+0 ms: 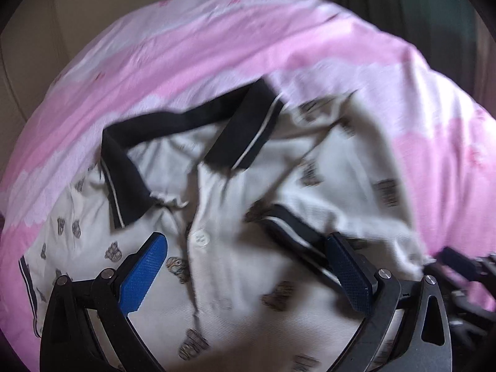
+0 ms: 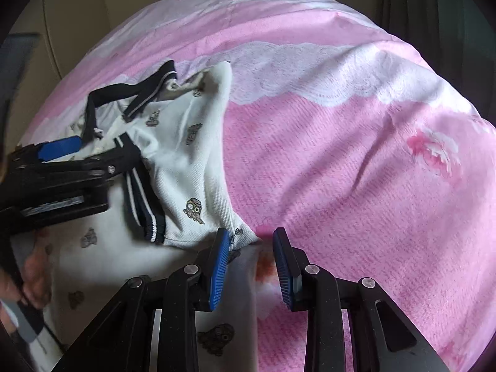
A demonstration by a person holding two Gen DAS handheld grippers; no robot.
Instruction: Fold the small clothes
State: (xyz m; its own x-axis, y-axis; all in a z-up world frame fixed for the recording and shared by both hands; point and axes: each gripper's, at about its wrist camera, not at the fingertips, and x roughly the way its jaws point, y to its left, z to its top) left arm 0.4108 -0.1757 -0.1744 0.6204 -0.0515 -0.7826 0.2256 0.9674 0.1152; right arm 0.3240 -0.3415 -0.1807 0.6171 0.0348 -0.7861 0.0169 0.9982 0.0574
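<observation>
Largest first: the pink bedspread [image 2: 356, 161] covers the whole bed, and I place everything against the shirt's dark collar. The small white polo shirt [image 1: 310, 198] lies front-up on that spread, its collar [image 1: 130, 173] at the far end from me and its button placket running from the collar back toward my hands, so the long axis points away from me. One side has already been turned inward: the striped sleeve cuff [image 2: 145, 207] lies on the chest, below the collar and to its right as my right camera shows it.

My left gripper [image 1: 248, 266] hangs over the chest just below the collar, astride the placket, its pads spread wide and holding nothing; one pad sits right beside the folded-in cuff, though I can't tell whether it touches. It is the nearer tool to the middle of the shirt.

My right gripper [image 2: 251, 263] is at the shirt's right edge, well below the collar, near the folded panel's corner. Its pads stand partly apart, with no cloth pinched that I can see; the fabric corner lies just beside the left pad.

No containers are in sight.
</observation>
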